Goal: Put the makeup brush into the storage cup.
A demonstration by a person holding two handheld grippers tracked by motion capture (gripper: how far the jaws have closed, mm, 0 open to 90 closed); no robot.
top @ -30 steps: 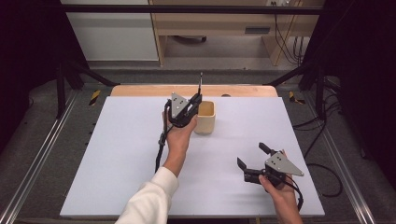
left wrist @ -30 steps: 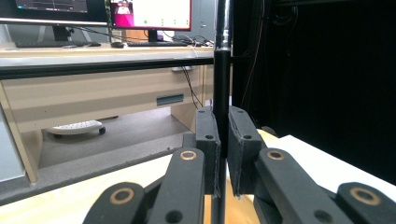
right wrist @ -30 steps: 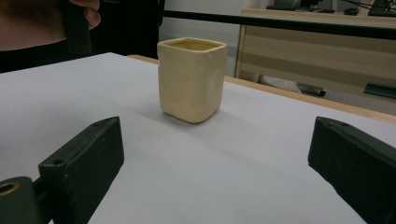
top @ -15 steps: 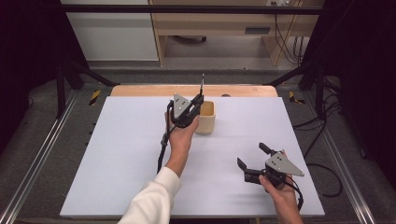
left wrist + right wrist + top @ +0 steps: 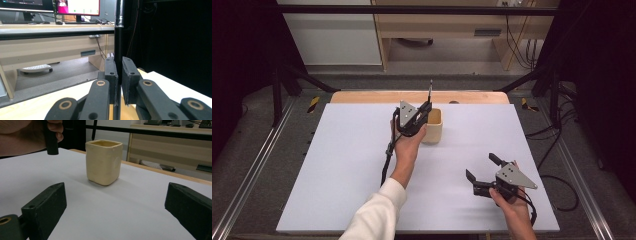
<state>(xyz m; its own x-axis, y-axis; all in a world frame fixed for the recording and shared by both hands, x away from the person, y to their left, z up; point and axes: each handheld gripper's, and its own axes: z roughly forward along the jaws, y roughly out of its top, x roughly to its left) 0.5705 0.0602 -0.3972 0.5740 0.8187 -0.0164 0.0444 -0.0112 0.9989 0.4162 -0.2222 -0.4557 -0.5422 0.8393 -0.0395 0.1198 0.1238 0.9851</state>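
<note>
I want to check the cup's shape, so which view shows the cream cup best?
The right gripper view: the cream cup stands whole, near and unblocked, squarish with rounded corners. The high view shows the cup small, partly behind the left gripper. The left gripper view adds nothing on it.

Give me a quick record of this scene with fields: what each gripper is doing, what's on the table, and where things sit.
left gripper: shut on a thin black rod, held upright beside the cup
right gripper: open, holding nothing, low over the near right of the mat
cup: cream, square-sided, upright, far centre
surface: white mat on a wooden table
</note>
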